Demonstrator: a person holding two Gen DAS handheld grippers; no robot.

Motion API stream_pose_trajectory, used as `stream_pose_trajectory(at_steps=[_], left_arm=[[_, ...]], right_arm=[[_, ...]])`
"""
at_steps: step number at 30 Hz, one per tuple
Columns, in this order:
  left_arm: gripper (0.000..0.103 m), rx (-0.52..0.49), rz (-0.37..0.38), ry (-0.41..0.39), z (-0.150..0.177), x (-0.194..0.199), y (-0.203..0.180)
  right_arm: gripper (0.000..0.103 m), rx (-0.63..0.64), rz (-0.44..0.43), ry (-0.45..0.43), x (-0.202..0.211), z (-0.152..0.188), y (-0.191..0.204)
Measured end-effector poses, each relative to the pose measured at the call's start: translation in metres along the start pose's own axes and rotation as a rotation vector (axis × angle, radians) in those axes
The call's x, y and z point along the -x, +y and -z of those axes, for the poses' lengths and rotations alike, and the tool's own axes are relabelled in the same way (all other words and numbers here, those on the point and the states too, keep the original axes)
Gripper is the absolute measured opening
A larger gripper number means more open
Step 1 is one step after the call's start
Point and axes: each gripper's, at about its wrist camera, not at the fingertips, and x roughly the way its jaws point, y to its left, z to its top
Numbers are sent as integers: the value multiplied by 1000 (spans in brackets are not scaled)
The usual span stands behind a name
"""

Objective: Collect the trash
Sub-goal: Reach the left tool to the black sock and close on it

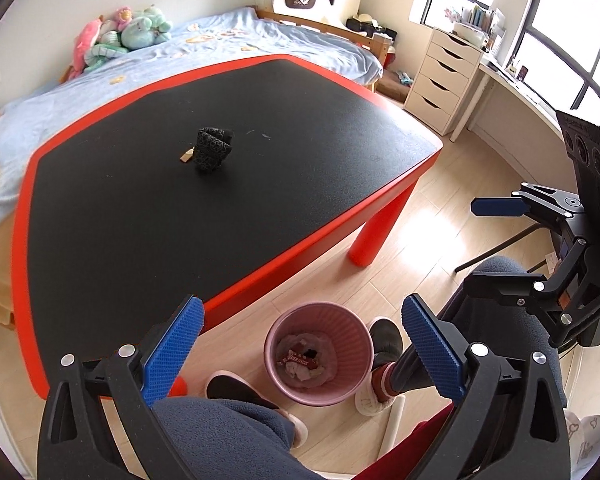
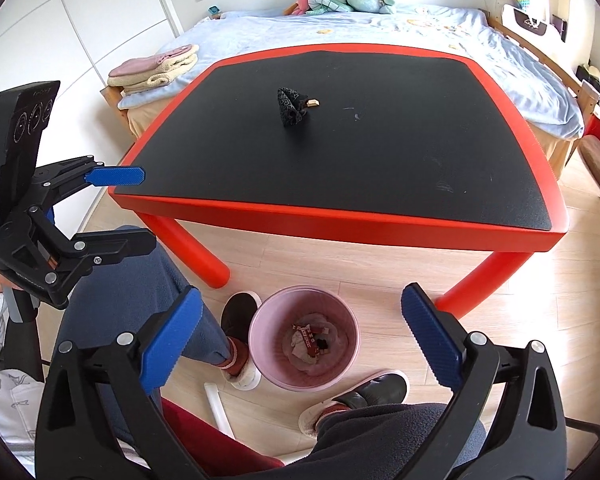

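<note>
You sit facing a red-edged table (image 2: 340, 216) with a black top, a bed (image 2: 440, 32) with a pale blue cover behind it, and a white drawer unit (image 1: 440, 76) under a bright window. The floor is light wood.

Between your feet, just off the table's near edge, stands a pink bin (image 2: 303, 338), already holding wrappers and crumpled paper.

The left gripper (image 1: 300, 356) hangs above the bin, jaws wide apart and holding nothing. The right gripper (image 2: 300, 344) does the same, wide apart and empty.

The last piece left on the table appears to be a crumpled black wrapper (image 2: 291, 107), near the middle and toward the far edge, with a small tan scrap (image 2: 313, 102) touching it.

To do this step well, reach either gripper across, lower it over the wrapper with jaws straddling it, and close firmly; it looks light and springy, so it may slip.
</note>
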Motion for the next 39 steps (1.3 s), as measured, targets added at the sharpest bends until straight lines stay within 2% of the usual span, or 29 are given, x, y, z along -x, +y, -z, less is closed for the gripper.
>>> stream_pose_trajectory(at_steps=[17,28,39], left_arm=[[95,62,-33,-41,-48,-12,41],[95,57,-50,-30,-85,-40,63],[95,37,-51,1,-106,-82,76]], right_arm=[[99,44,31,-13,-22,-65,-22],[99,58,26,18,-55,-98,-37],[99,87,10,59,-94,-125,-47]])
